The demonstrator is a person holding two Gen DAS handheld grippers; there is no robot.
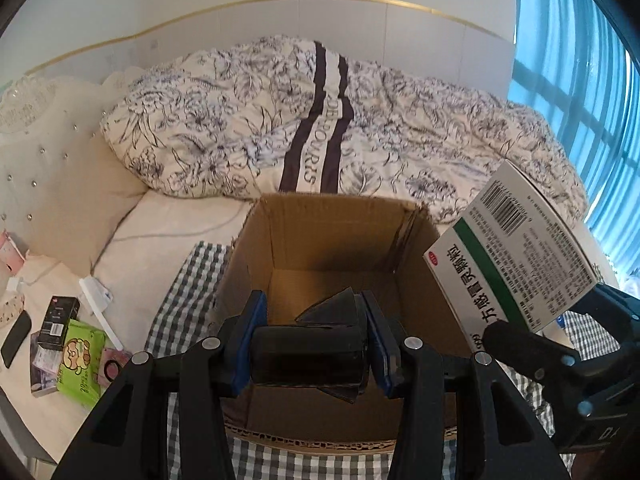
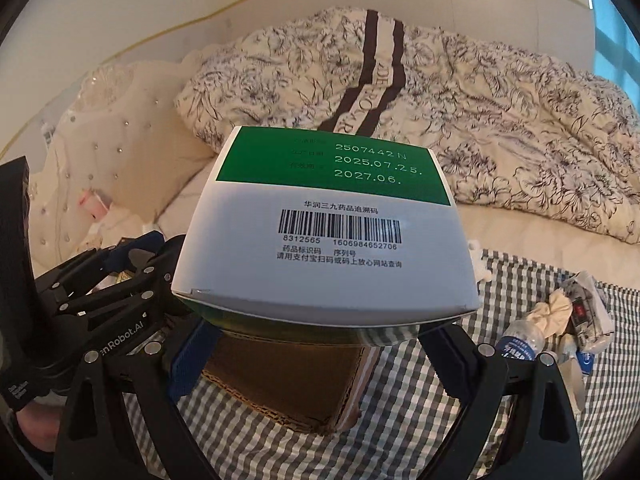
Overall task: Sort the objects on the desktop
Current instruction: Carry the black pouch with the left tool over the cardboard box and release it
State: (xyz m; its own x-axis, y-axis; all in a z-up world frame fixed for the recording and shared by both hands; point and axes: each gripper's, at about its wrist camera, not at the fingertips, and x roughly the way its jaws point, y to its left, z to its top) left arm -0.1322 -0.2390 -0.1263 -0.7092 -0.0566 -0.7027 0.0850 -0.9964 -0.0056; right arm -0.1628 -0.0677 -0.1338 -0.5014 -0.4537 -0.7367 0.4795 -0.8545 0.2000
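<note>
Both grippers loaded, hanging over the cardboard box

Left view: left gripper (image 1: 314, 344) was clamped on a small black box (image 1: 308, 356), long axis crosswise, with the cardboard box (image 1: 344, 256) open right under it at 12 o'clock. Right view: right gripper (image 2: 316, 344) pinched the medicine box (image 2: 320, 232), cardboard box below, toward 7 o'clock.

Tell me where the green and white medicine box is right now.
The green and white medicine box is held in the right gripper, raised just right of the open cardboard box, beside the left gripper and its black carton.
</note>
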